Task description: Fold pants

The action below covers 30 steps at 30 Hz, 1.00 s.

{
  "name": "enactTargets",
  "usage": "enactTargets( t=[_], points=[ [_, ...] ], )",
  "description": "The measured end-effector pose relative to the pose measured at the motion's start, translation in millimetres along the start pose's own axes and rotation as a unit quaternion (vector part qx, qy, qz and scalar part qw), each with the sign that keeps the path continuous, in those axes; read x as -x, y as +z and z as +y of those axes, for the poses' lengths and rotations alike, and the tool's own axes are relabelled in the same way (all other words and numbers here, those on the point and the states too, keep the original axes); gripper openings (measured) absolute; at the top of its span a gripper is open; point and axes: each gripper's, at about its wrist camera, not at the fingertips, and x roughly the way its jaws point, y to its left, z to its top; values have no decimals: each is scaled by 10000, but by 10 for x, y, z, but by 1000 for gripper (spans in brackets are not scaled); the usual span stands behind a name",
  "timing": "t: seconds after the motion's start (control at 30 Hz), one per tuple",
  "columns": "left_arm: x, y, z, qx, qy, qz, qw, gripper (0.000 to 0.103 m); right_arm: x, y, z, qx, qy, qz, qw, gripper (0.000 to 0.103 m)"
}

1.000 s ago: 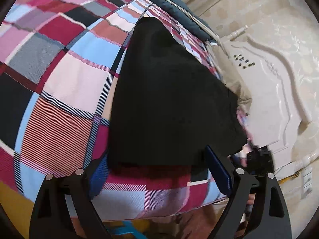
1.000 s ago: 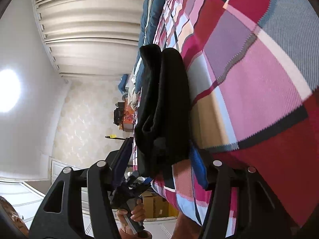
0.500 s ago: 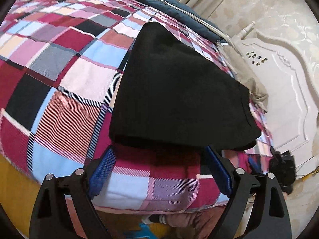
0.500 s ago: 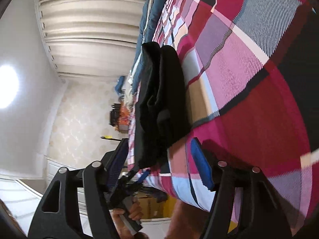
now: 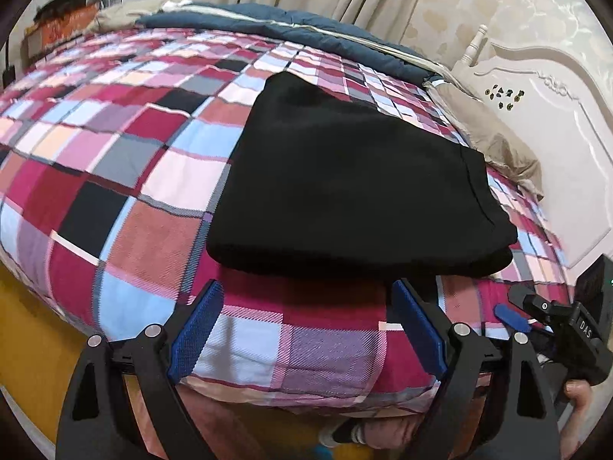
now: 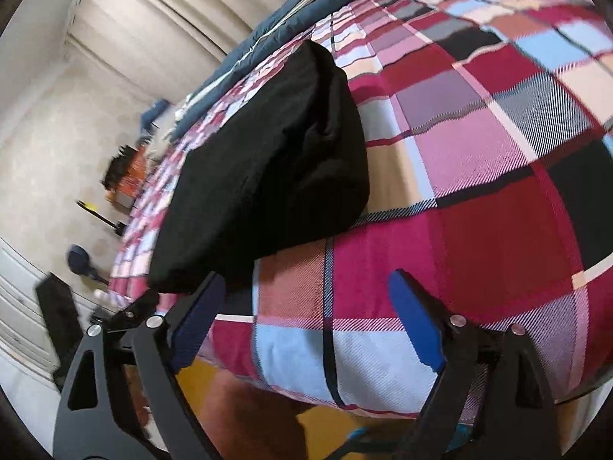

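Observation:
Black pants [image 5: 352,180] lie folded into a thick flat stack on the checked bedspread [image 5: 115,145]. In the right wrist view the pants [image 6: 268,168] show as a bulky folded bundle near the bed's edge. My left gripper [image 5: 306,326] is open and empty, just short of the stack's near edge. My right gripper [image 6: 306,318] is open and empty, low beside the stack's end; its left finger sits just under the stack's corner. The right gripper's body [image 5: 567,329] also shows at the lower right of the left wrist view.
A dark blue quilt [image 5: 306,34] and a beige pillow [image 5: 494,142] lie along the far side of the bed. A white carved headboard [image 5: 555,115] stands at the right. Curtains [image 6: 161,19] hang behind. Yellow floor [image 6: 329,429] and the person's leg [image 6: 249,414] lie below the bed edge.
Both grippers have drawn back from the folded pants toward the bed's edge. The right wrist view has rolled from sideways toward level. The pants lie still.

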Motion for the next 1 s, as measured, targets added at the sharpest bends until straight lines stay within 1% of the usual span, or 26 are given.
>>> enactTargets(
  t=[0.07, 0.2, 0.33, 0.5, 0.6, 0.7, 1.0],
  points=[
    [16, -22, -19, -53, 124, -47, 9999, 88, -15, -23, 64, 203, -246, -36, 9995, 87],
    [6, -66, -44, -128, 278, -76, 9995, 88, -20, -65, 206, 690, -1021, -250, 9921, 90],
    [-2, -108, -52, -165, 303, -95, 9994, 88, -11, -105, 266, 933, -1412, -376, 9849, 90],
    [7, -100, -40, -121, 259, -125, 9995, 88, 12, -77, 266, 956, -1595, -484, 9814, 90],
    [43, -91, -31, -74, 242, -223, 9994, 88, 33, -70, 263, 914, -1611, -519, 9813, 90],
    [52, -86, -35, -78, 205, -227, 9995, 88, 45, -83, 267, 881, -1619, -519, 9815, 91],
    [44, -98, -123, -346, 276, -247, 9987, 88, 66, -101, 273, 873, -1615, -496, 9817, 91]
  ],
)
